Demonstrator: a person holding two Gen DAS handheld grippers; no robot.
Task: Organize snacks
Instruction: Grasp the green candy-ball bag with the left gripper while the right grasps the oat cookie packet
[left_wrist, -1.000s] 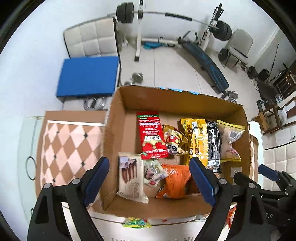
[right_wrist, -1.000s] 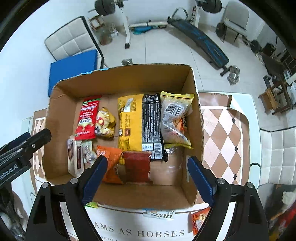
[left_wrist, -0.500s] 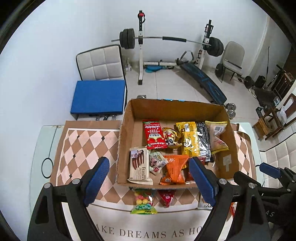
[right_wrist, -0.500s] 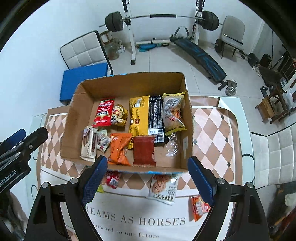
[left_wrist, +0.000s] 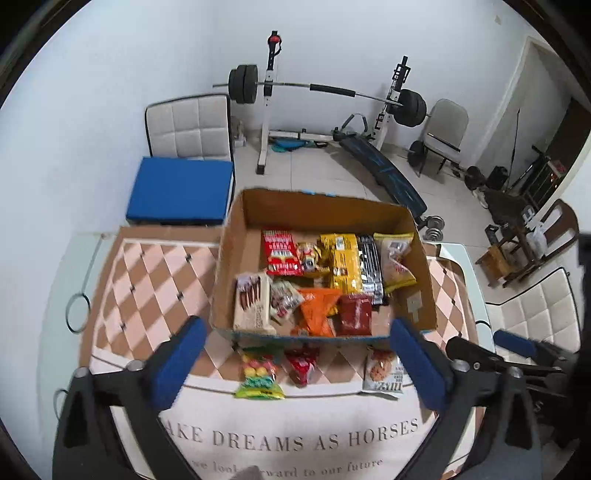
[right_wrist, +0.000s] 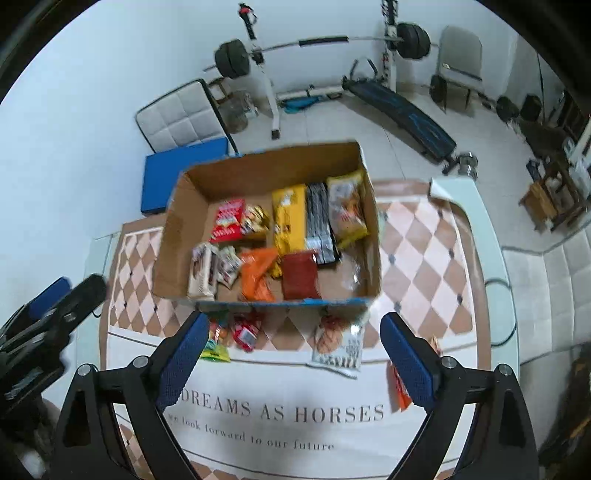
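Observation:
A cardboard box (left_wrist: 225, 280) (right_wrist: 173, 236) stands on the table and holds several snack packs. In front of it on the mat lie a green candy bag (left_wrist: 260, 376) (right_wrist: 214, 349), a red pack (left_wrist: 301, 363) (right_wrist: 245, 330) and a white cookie bag (left_wrist: 382, 371) (right_wrist: 338, 343). An orange-red pack (right_wrist: 399, 387) lies by my right finger. My left gripper (left_wrist: 293, 365) is open and empty, held above the mat before the box. My right gripper (right_wrist: 291, 358) is open and empty, also above the mat.
The table has a checkered cloth (left_wrist: 147, 280) and a white mat with lettering (left_wrist: 295, 439). Beyond the table's far edge stand a blue-seated chair (left_wrist: 181, 188), a weight bench (left_wrist: 380, 166) and a barbell rack (left_wrist: 269, 103). A white chair (left_wrist: 535, 310) stands on the right.
Both grippers have pulled back and up from over the box. The box now looks smaller and the loose packs on the mat have come into view.

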